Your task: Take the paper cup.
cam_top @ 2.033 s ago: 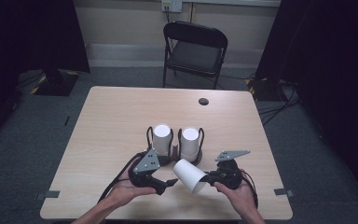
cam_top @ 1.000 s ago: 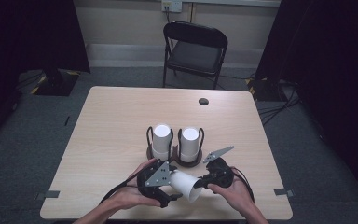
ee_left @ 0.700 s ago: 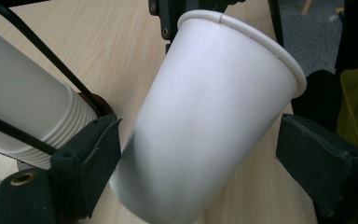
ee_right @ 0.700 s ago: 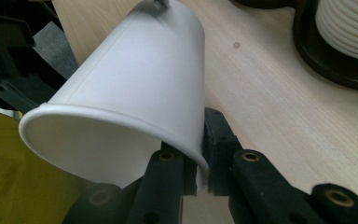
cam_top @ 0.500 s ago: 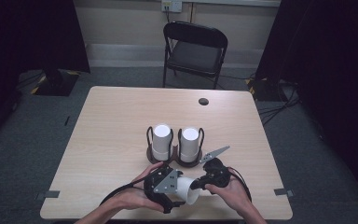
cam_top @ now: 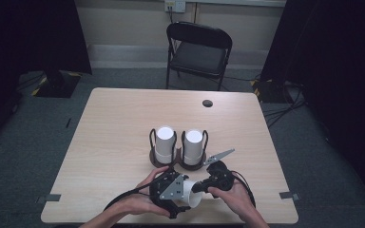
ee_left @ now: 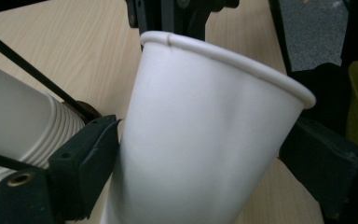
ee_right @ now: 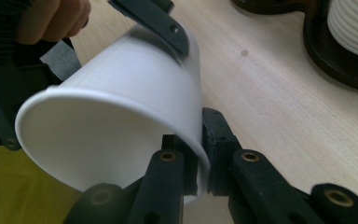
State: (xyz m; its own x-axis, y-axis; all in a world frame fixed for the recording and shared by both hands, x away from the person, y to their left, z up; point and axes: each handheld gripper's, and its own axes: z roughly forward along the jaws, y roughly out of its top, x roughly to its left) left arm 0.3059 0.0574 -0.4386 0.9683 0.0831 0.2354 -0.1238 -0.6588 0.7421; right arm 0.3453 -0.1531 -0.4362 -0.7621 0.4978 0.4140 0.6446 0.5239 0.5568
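Nearest you: the left gripper [cam_top: 183,192] has moved in from beside the paper cup [cam_top: 190,193]; its jaws have just been opening and now straddle the body, released. Your right gripper [cam_top: 200,186] stays clenched on the rim, cup tilted above the surface [cam_top: 109,128]. A handover looks underway. Count: one loose cup, two cup stacks [cam_top: 164,144] in holders, one chair [cam_top: 198,50] beyond.

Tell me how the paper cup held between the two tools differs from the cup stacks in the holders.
The held paper cup is a single cup; each of the two stacks is many nested cups, their rims ribbed in the right gripper view. The held cup lies tilted on its side above the table; the stacks stand upright in dark wire holders. The right tool pinches the held cup's rim; the stacks are untouched. All are plain white paper.
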